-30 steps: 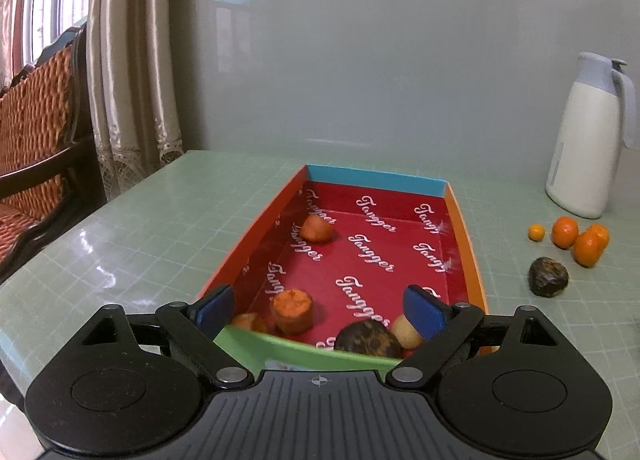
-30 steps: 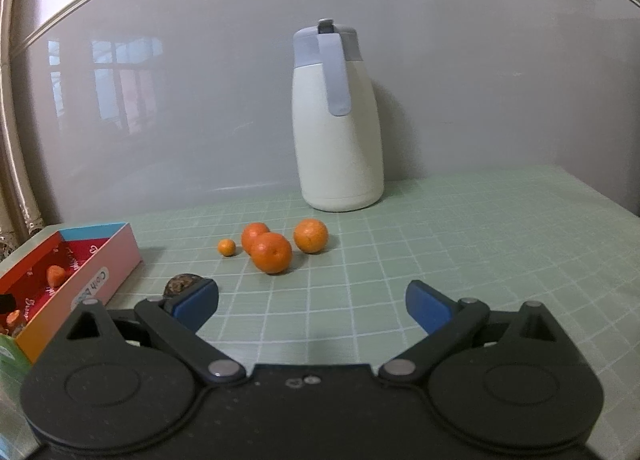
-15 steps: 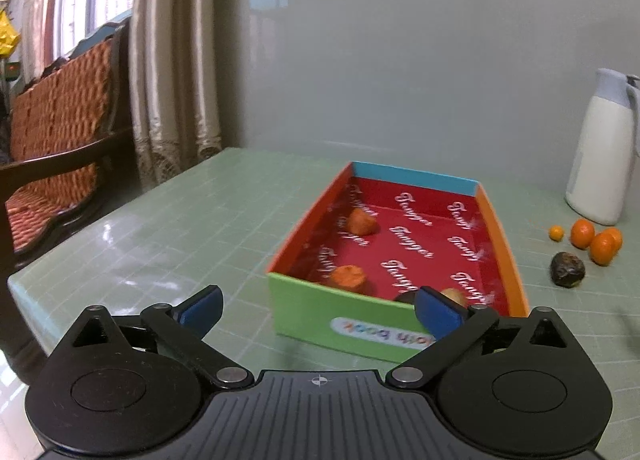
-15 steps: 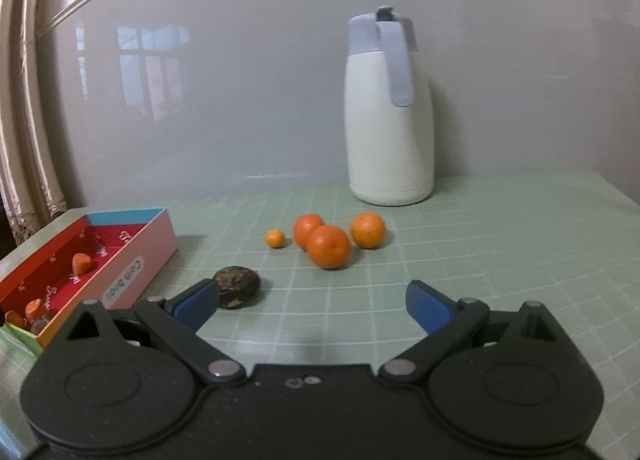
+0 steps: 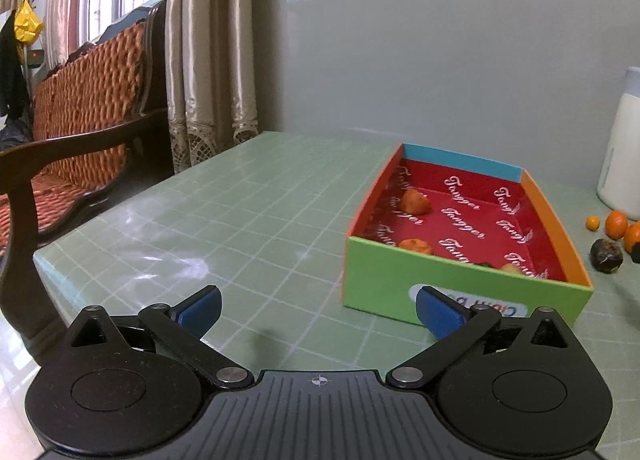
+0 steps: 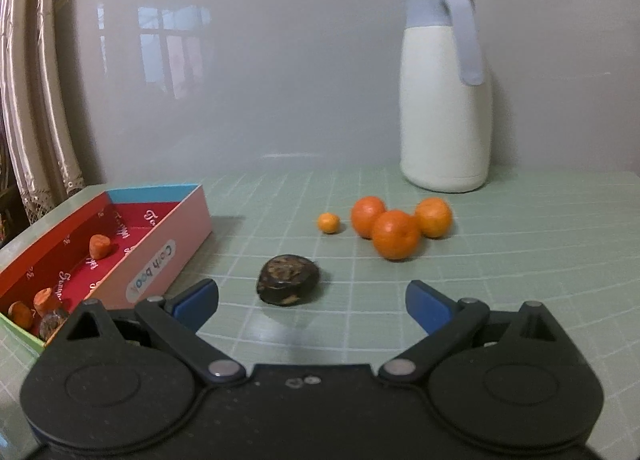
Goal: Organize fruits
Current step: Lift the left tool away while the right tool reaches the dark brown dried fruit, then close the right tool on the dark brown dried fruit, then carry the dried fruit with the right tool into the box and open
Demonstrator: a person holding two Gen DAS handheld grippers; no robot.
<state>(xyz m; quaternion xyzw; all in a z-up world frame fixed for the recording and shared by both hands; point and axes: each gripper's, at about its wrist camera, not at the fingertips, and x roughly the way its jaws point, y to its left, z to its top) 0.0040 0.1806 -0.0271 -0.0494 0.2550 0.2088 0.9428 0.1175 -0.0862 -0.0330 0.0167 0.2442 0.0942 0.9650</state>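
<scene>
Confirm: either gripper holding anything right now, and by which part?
Nothing held. The left gripper and right gripper are both open and empty; the dark wrinkled round fruit lies on the green grid table ahead of the right fingers.

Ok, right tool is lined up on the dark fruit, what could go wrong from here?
The dark fruit looks lumpy, so it may squirt out of the open right tool and roll. The three oranges sit touching behind it; overshooting could scatter them. The box wall is close on the left and could get bumped.

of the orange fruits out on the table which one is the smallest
The tiny orange fruit, alone at the left of the cluster; the three bigger oranges bunch together.
</scene>
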